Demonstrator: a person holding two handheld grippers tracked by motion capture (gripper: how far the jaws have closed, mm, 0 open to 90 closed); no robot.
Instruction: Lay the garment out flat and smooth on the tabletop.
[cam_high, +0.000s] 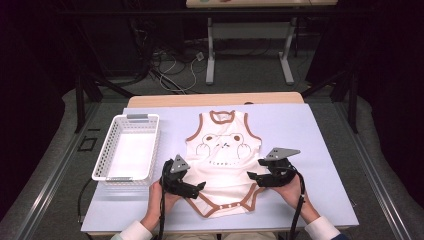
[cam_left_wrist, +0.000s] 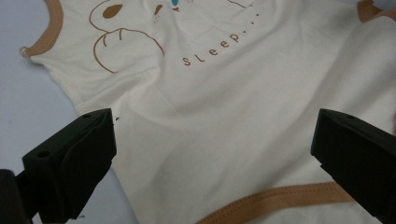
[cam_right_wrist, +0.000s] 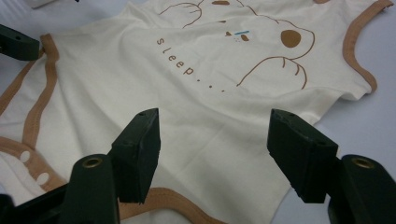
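Baby bodysuit (cam_high: 224, 160) flat on the worktop (cam_high: 310, 130), neck away from me, snap end toward me. My left gripper (cam_high: 200, 187) and right gripper (cam_high: 251, 175) flank its lower sides, both spread, pinching nothing, equally near.

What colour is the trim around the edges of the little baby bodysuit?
Light brown, on a cream bodysuit; the trim shows best in the right gripper view.

A pale lavender table (cam_high: 310, 150) is seen, on which a cream baby bodysuit (cam_high: 225, 165) is laid flat; a white basket (cam_high: 127, 150) is set just left of the bodysuit.
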